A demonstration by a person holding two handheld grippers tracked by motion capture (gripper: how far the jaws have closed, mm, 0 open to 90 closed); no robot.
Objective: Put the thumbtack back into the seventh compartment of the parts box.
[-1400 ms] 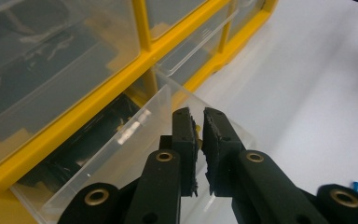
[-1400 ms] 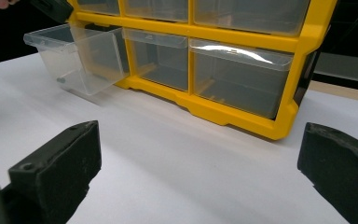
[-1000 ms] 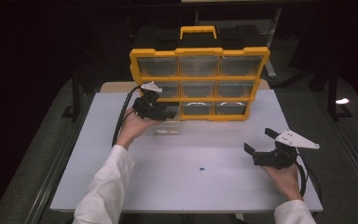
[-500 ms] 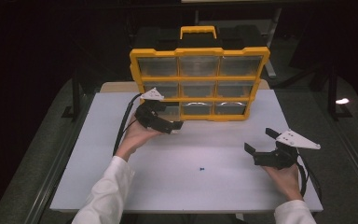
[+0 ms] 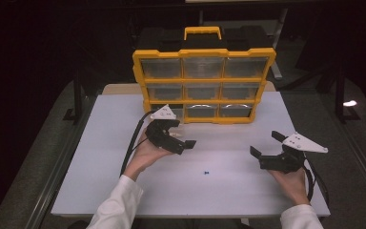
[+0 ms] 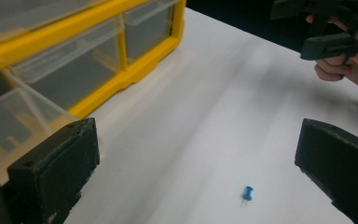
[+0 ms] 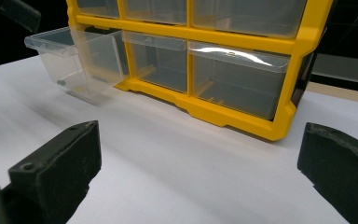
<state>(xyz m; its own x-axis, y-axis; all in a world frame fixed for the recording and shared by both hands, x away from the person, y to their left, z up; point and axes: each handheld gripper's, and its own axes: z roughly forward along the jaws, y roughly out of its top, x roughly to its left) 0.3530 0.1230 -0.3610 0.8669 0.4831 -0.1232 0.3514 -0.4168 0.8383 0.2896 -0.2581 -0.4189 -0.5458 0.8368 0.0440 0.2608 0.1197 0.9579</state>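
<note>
A yellow organizer (image 5: 204,80) with clear drawers stands upright at the back of the white table (image 5: 105,157). Its bottom-left drawer (image 7: 77,58) is pulled out and shows again in the left gripper view (image 6: 14,116). My left gripper (image 5: 181,133) hovers open just in front of that drawer, nothing between its jaws (image 6: 198,140). A small blue push pin (image 5: 207,172) lies on the table between the two hands, ahead of the left jaws (image 6: 247,192). My right gripper (image 5: 266,143) is held open and empty at the right, facing the organizer (image 7: 200,135).
A black case with a yellow handle (image 5: 202,32) sits behind the organizer. Dark floor and stand legs surround the table. White surface stretches in front of the organizer and toward the near edge.
My left gripper has drawn back from the organizer's bottom-left drawer, toward the person and slightly right. The right gripper has stayed where it was.
</note>
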